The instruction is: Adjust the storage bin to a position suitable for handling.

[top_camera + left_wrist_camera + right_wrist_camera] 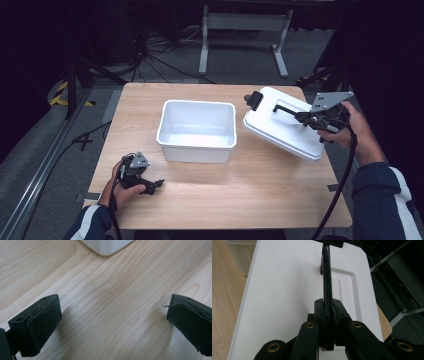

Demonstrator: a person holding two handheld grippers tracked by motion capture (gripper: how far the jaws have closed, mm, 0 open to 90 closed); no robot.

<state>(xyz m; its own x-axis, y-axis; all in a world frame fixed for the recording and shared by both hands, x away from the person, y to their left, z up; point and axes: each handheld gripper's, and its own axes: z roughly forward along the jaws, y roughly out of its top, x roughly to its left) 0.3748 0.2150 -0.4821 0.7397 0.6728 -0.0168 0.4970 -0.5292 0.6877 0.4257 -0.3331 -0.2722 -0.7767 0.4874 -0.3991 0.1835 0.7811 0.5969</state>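
Fingers (321, 315) clamp lid handle (326, 270) — between.

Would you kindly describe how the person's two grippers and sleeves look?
Both the left gripper and the right gripper are black, each topped with a grey three-cornered plate and trailing a black cable. The right gripper's linkage carries brass-coloured rivets. The sleeves are dark blue with a white stripe.
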